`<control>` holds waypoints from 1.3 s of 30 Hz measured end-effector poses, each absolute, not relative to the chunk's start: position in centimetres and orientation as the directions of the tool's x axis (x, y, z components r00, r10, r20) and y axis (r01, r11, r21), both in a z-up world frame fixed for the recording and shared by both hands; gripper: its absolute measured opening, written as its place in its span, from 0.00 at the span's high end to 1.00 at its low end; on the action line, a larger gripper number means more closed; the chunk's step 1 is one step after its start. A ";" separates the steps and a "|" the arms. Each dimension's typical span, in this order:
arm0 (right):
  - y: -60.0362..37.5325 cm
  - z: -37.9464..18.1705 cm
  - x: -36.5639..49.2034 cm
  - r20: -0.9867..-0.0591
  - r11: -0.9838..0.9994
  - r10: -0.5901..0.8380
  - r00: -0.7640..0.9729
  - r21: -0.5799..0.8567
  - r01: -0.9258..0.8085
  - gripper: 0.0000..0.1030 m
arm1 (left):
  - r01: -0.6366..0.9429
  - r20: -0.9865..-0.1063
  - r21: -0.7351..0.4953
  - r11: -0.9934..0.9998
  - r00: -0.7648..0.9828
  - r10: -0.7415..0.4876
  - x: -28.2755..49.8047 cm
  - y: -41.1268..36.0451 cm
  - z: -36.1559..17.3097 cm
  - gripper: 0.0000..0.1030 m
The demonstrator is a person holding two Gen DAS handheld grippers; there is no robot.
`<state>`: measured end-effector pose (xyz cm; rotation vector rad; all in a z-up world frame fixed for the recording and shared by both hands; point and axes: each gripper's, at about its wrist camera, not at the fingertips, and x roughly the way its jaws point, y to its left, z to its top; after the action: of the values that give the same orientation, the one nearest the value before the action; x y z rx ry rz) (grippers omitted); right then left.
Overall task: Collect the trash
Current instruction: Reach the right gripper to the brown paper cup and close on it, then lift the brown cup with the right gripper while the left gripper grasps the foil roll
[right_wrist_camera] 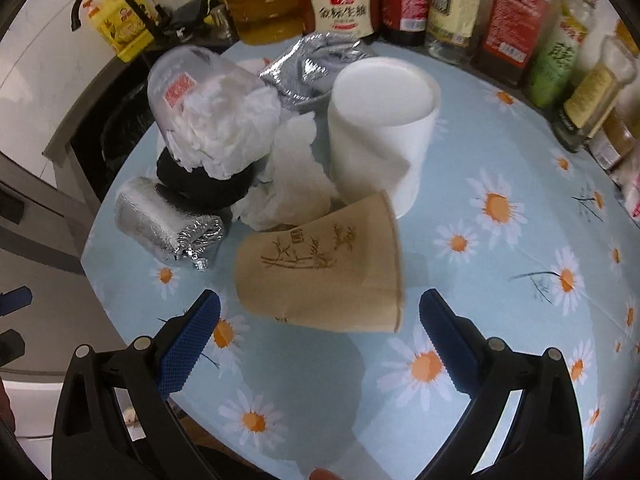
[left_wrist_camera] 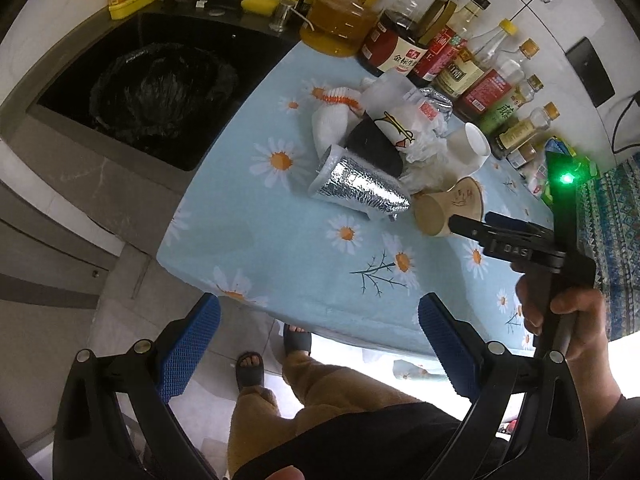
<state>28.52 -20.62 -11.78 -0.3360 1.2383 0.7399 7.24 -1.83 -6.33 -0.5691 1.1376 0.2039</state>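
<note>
The right gripper (right_wrist_camera: pixel 320 316) gapes wide just before the tipped brown paper cup (right_wrist_camera: pixel 320 276); the left gripper (left_wrist_camera: pixel 320 320) hangs wide, empty, off the daisy tablecloth (left_wrist_camera: pixel 280 248).

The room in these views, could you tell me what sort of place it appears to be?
Most likely a home kitchen: a black sink with a tap sits beside the table, and cooking oil and sauce bottles line the tiled wall.

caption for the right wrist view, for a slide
Open right gripper approaches a tipped brown paper cup beside piled trash.
</note>
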 end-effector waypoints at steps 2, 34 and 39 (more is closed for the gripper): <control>-20.1 -12.4 28.7 -0.943 0.726 0.301 0.143 0.129 -0.675 0.04 | -0.439 -0.901 -0.326 0.837 0.412 -0.134 7.4 -2.0 -6.6 0.07; -25.3 -8.0 27.7 -0.891 0.737 0.437 0.128 0.273 -0.618 0.17 | -0.360 -0.914 -0.244 0.901 0.395 -0.089 13.6 -3.5 -7.3 0.07; -27.9 -6.7 27.4 -0.869 0.751 0.472 0.150 0.308 -0.584 0.17 | -0.335 -0.917 -0.205 0.920 0.394 -0.060 16.1 -4.3 -7.6 0.06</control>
<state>27.38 -27.95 -6.66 -0.1107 1.2009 0.7606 16.14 -4.30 -7.58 -0.3875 1.1600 0.1796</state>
